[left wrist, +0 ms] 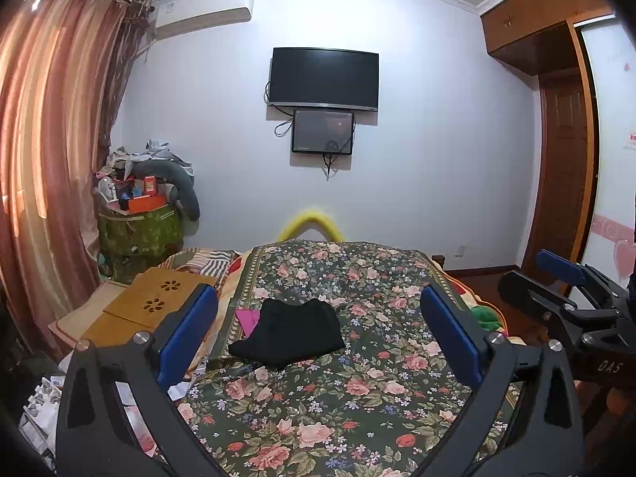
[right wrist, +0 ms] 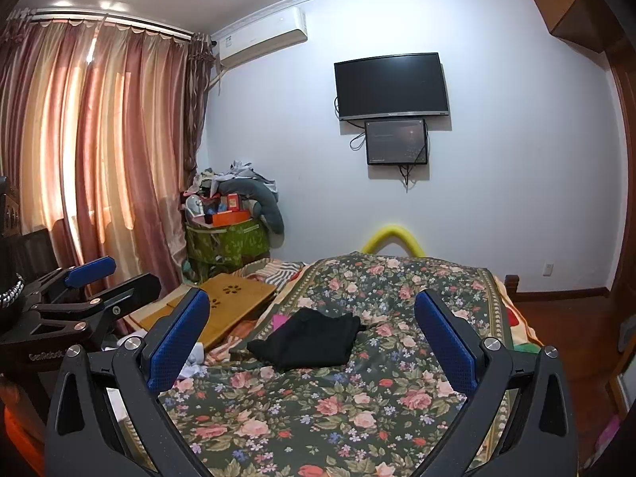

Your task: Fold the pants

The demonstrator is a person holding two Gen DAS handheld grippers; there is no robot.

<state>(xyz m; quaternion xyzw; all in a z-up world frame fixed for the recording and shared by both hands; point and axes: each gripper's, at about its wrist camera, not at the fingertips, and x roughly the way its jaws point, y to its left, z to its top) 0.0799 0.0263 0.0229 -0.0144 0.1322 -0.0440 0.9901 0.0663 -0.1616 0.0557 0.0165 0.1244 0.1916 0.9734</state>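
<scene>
Both grippers hang above the near end of a bed, the left gripper (left wrist: 318, 330) and right gripper (right wrist: 312, 338) each spread wide with nothing between the blue pads. Beneath them a dark floral bedspread (left wrist: 357, 397) covers the mattress. Folded black pants (left wrist: 288, 332) lie on it toward the middle, well ahead of both grippers. Pink-striped curtains (right wrist: 99, 139) hang on the left; a wall television (left wrist: 324, 77) faces the bed.

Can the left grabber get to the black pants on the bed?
Probably yes: the left gripper is open and the black pants lie ahead on the bedspread with nothing between.
</scene>
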